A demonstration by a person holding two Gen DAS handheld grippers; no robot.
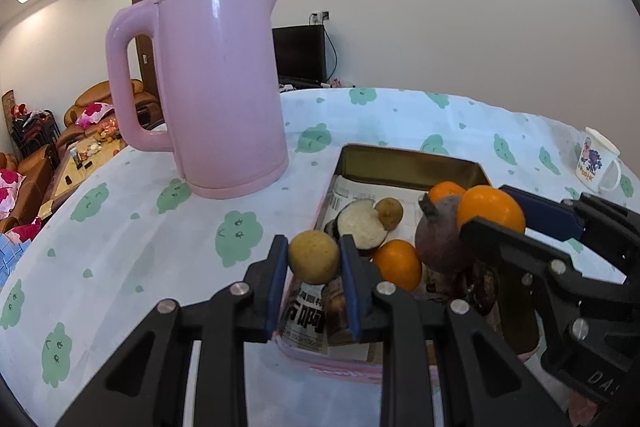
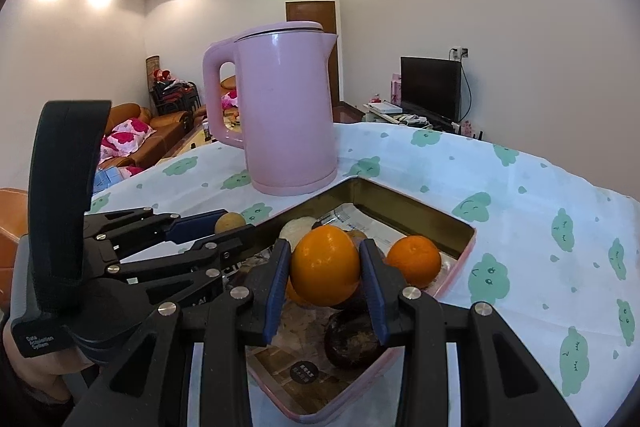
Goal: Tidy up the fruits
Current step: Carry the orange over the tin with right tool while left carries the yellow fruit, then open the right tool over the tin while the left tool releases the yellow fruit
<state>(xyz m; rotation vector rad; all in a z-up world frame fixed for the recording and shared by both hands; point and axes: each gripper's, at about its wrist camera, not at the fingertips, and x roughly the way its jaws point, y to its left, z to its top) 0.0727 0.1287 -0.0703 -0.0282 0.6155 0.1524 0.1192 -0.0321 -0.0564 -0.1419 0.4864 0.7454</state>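
Currently left claw [image 1: 314, 259] grips a small longan [image 1: 314, 257], right claw [image 2: 325, 269] an orange [image 2: 325, 265], both over the tin tray [image 2: 460, 227]. Round, firm, smooth; hold across the widest part.

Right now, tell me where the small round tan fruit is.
The small round tan fruit is clamped in the left gripper, held above the near-left edge of the rectangular metal tin, in front of the pink kettle.

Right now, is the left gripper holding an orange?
No, the left gripper is shut on a small brownish-yellow round fruit, while the orange sits in the right gripper.
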